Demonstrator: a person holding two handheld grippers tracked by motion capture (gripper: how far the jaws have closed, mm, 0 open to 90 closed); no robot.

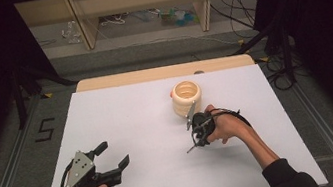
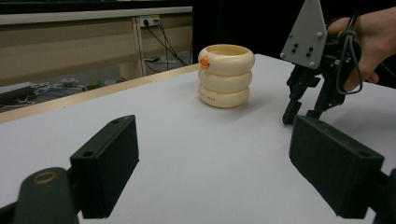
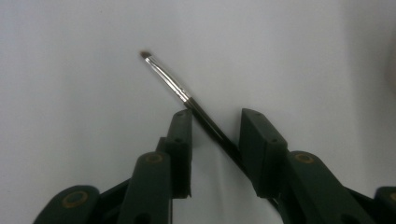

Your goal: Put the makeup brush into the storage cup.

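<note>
Table (image 1: 122, 115): 1, white top w/ wood strip at far edge.
Ringed cream holder (image 1: 186, 98): 1, made of 3 stacked rings; 1 orange knob on its side, seen in left gripper view.
Brush (image 3: 187, 98): 1, thin, dark handle, metal ferrule, brown tip.
Grippers: 2, i.e. left gripper (image 1: 114, 154) and right gripper (image 1: 194, 145); 2 black jaws each.
Grey three-cornered plates: 2, one per gripper.
Hands: 2, one per gripper.
Floor marking "5" (image 1: 44, 129): 1, left of table.
</note>
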